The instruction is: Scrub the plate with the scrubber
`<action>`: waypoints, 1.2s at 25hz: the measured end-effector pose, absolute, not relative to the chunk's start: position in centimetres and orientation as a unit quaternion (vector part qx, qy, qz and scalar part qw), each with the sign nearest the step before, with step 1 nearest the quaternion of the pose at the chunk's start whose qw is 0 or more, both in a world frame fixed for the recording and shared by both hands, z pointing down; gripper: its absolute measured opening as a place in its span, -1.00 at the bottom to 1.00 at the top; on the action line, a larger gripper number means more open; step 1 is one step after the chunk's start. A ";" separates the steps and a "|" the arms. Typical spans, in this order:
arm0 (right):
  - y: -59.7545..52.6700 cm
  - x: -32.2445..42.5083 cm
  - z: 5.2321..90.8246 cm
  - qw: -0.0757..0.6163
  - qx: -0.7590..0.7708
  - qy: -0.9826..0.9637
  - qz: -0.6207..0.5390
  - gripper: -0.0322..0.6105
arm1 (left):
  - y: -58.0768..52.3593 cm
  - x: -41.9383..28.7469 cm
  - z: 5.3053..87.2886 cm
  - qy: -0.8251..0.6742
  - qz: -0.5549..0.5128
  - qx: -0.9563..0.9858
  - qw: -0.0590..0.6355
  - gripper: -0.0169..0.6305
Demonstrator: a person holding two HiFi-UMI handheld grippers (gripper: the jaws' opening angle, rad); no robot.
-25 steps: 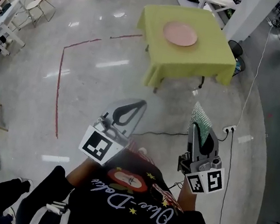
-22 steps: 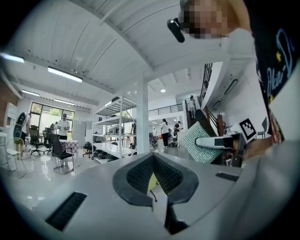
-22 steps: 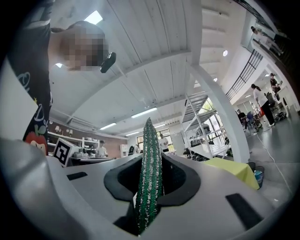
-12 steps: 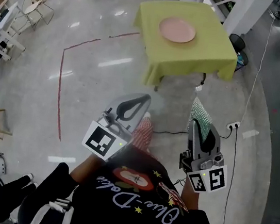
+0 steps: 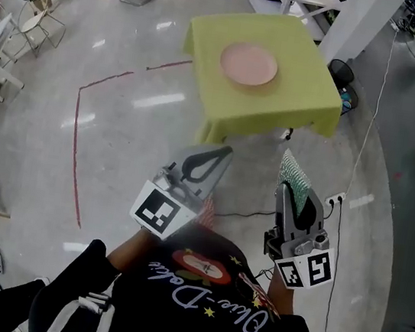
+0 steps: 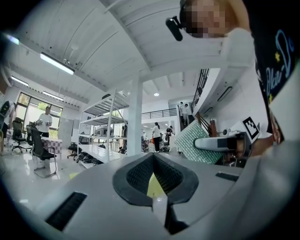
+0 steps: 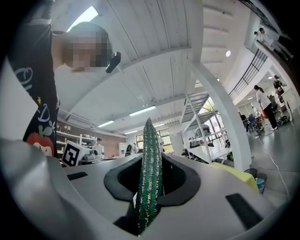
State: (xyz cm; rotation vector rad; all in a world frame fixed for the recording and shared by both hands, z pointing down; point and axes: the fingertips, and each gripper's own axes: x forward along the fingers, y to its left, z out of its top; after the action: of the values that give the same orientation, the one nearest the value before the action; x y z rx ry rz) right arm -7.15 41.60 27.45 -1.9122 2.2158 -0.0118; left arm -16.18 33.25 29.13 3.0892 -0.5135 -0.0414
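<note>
**A:** Closest in, the left claw [image 5: 223, 154] is pressed together with nothing in it, held out level in front of the person.

**B:** And the other one?

**A:** The right claw [image 5: 291, 186] is pinching the green scrubber [image 5: 296, 173] on edge, and the free end sticks out past the tips. So the tool's in hand, but no scrubbing yet. I'd call this the walk-up.

**B:** Anything underfoot?

**A:** A power strip [image 5: 335, 197] lies on the floor just ahead of the right claw, with a thin cable [image 5: 364, 138] running up past the desk's right side. That's one to step around. Off to the left there's a red line [image 5: 73, 141] marked on the floor.

**B:** Where's the plate?

**A:** The pink plate [image 5: 249, 64] sits flat near the middle of the desk [image 5: 310, 101], on a yellow-green cloth, well apart from both claws. I'd say the next move is to close that gap, bring the scrubber down flat onto the plate, and perhaps steady the rim with the empty claw.

**B:** Further back?

**A:** A white pillar [image 5: 354, 21] stands just behind the desk's right corner, and there are chairs [image 5: 38, 14] far off on the left, neither of them in the path
</note>
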 end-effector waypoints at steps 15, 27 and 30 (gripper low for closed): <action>25.8 -2.9 26.9 0.113 -0.618 0.778 -0.017 -0.70 | 18.7 -12.6 28.1 -0.194 -0.019 0.981 0.006 -0.95; 17.2 2.6 28.3 0.113 -0.581 0.805 -0.046 -0.70 | 11.4 -9.0 30.6 -0.256 0.006 0.966 0.025 -0.95; 14.9 4.6 28.7 0.112 -0.565 0.816 -0.047 -0.70 | 9.8 -7.9 31.2 -0.284 0.009 0.959 0.025 -0.95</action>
State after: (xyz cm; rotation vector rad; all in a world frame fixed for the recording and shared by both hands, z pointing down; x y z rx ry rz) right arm 4.56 14.94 28.72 -1.6581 2.3949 -0.1388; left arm -7.94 9.82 31.22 2.9642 -0.8775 0.0276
